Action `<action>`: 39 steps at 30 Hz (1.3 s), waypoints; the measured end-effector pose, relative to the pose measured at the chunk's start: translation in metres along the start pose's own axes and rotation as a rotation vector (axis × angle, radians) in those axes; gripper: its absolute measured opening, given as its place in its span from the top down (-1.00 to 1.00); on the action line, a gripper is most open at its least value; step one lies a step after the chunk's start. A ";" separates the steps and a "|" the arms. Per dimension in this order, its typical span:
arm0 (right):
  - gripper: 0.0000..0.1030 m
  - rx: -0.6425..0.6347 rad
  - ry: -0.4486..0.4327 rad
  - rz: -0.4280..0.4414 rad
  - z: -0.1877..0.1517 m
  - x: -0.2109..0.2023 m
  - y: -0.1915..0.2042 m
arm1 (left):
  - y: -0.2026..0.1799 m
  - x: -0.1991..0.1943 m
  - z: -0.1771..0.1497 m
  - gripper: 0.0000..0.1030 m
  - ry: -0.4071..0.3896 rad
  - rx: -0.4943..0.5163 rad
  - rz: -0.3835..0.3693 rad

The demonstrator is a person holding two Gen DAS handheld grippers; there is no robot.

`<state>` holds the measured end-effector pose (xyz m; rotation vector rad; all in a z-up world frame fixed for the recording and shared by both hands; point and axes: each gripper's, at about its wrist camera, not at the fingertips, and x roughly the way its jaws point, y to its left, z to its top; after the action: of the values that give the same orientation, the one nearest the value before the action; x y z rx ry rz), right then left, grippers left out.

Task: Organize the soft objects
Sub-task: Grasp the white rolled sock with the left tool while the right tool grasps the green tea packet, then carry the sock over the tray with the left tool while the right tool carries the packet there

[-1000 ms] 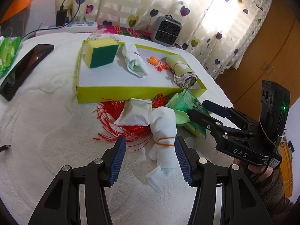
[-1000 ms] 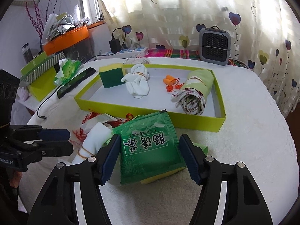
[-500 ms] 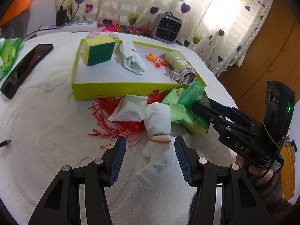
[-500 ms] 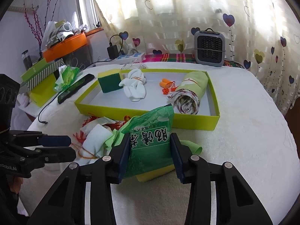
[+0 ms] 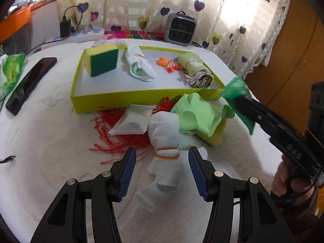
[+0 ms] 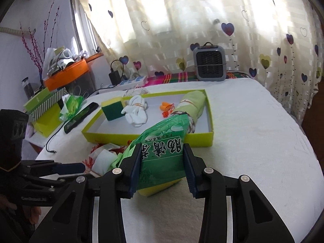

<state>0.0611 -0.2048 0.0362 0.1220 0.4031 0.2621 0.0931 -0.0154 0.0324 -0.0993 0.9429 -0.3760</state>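
A white sock roll bound with an orange band lies on the white bedcover. My left gripper stands open around it, with both pads clear of the sock. My right gripper is shut on a green printed packet, held raised in front of the lime tray; the same packet shows at the tray's right corner. In the tray lie a yellow-green sponge, a white sock bundle, orange earplugs and a rolled cloth.
In front of the tray lie a light green cloth on a yellow sponge, a white pouch and red strings. A phone and a green wrapper lie to the left. A small heater stands behind.
My right gripper closed on the green packet and lifted it off the pile toward the tray. The left gripper stayed open around the sock roll and shifted slightly.
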 end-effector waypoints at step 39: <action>0.22 0.019 -0.012 0.022 -0.009 -0.013 -0.001 | -0.017 0.002 -0.003 0.53 -0.031 0.039 0.070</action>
<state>0.0467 -0.2089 0.0328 0.1466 0.3923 0.2796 0.0870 -0.0319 0.0334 -0.0363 0.9053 -0.3269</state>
